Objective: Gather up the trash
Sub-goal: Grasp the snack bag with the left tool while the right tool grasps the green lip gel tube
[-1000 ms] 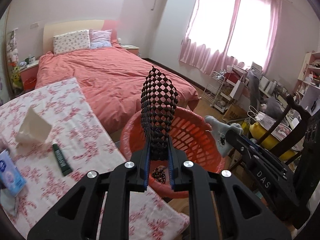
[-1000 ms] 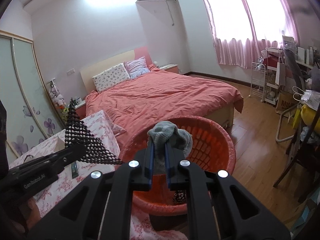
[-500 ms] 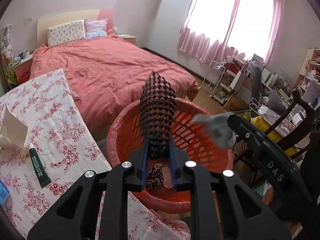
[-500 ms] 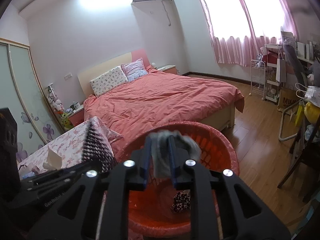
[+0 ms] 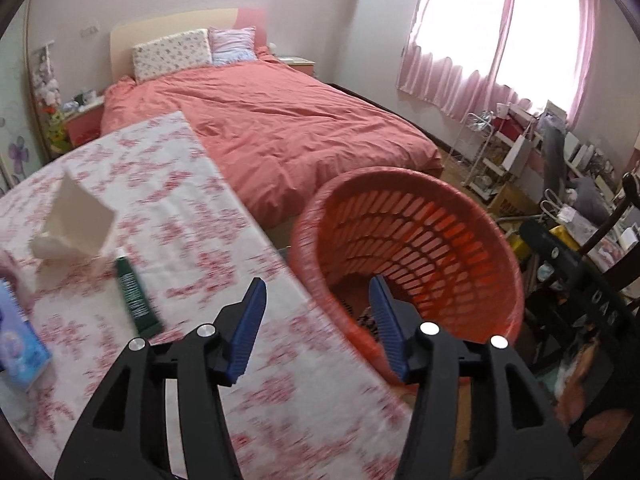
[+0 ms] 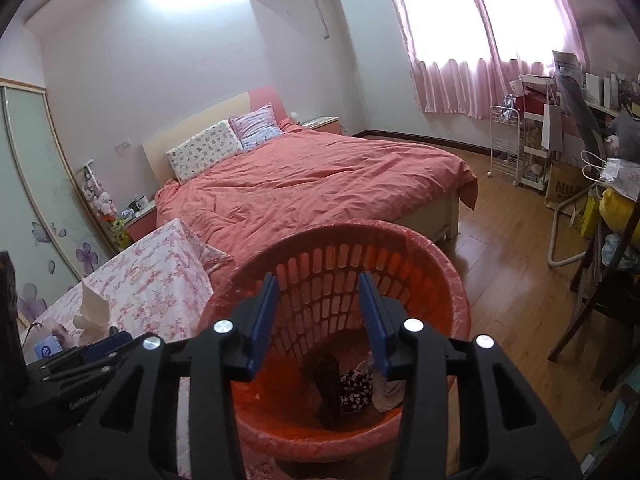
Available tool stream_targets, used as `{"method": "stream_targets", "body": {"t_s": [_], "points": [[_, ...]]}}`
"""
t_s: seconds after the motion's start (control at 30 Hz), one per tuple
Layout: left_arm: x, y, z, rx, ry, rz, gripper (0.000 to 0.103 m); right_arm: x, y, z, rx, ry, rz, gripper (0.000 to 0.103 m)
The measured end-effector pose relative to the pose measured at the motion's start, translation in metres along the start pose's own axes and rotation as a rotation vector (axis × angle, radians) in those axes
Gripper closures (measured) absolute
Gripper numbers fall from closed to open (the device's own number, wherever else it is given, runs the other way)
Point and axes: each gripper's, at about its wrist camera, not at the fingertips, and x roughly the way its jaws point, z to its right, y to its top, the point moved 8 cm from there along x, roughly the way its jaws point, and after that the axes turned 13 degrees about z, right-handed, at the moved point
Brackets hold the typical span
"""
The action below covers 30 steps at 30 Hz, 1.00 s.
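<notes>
A round orange basket [image 5: 472, 216] [image 6: 448, 276] stands on the floor beside the flowered table [image 5: 192, 208]. At its bottom lie a black mesh piece [image 6: 330, 376], a dark patterned cloth [image 6: 356, 390] and a pale cloth [image 6: 388, 394]. My left gripper [image 5: 318, 298] hangs over the table's edge by the basket rim, its jaws opening with nothing between them. My right gripper [image 6: 318, 292] sits above the basket, jaws opening, also empty. On the table rest a white tissue [image 5: 72, 220], a green tube [image 5: 134, 292] and a blue pack [image 5: 18, 344].
A bed with a coral cover [image 5: 304, 128] lies behind the table and basket. A dark chair [image 5: 600, 264] and cluttered shelves [image 6: 540, 148] stand to the right. Wooden floor [image 6: 512, 248] shows between the bed and the shelves.
Both grippers let go: the black mesh left my left jaws and the grey cloth left my right jaws, and both now lie in the basket. The left gripper swung toward the table.
</notes>
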Motion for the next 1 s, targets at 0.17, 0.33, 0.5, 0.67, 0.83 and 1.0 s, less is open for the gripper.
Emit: {"method": "stream_targets", "body": {"t_s": [0.17,0.33,0.5,0.67,0.83,1.0], "points": [[-0.024,-0.006,-0.029,0.001,0.061,0.016,0.048,-0.008,-0.002,-0.029,-0.038,0.038,-0.008,0.061],[-0.045,-0.008,-0.063,-0.038,0.111,0.032,0.047,-0.013,-0.006,-0.065,-0.083,0.095,-0.029,0.061],[-0.075,-0.016,-0.107,-0.098,0.182,0.047,0.047,-0.011,-0.023,-0.111,-0.125,0.164,-0.082,0.061],[-0.102,-0.026,-0.152,-0.163,0.261,0.064,0.047,-0.006,-0.048,-0.164,-0.17,0.24,-0.145,0.061],[-0.13,-0.039,-0.197,-0.228,0.341,0.077,0.047,0.003,-0.074,-0.216,-0.217,0.311,-0.211,0.061],[-0.154,-0.053,-0.231,-0.273,0.395,0.085,0.047,0.026,-0.104,-0.254,-0.269,0.334,-0.299,0.062]]}}
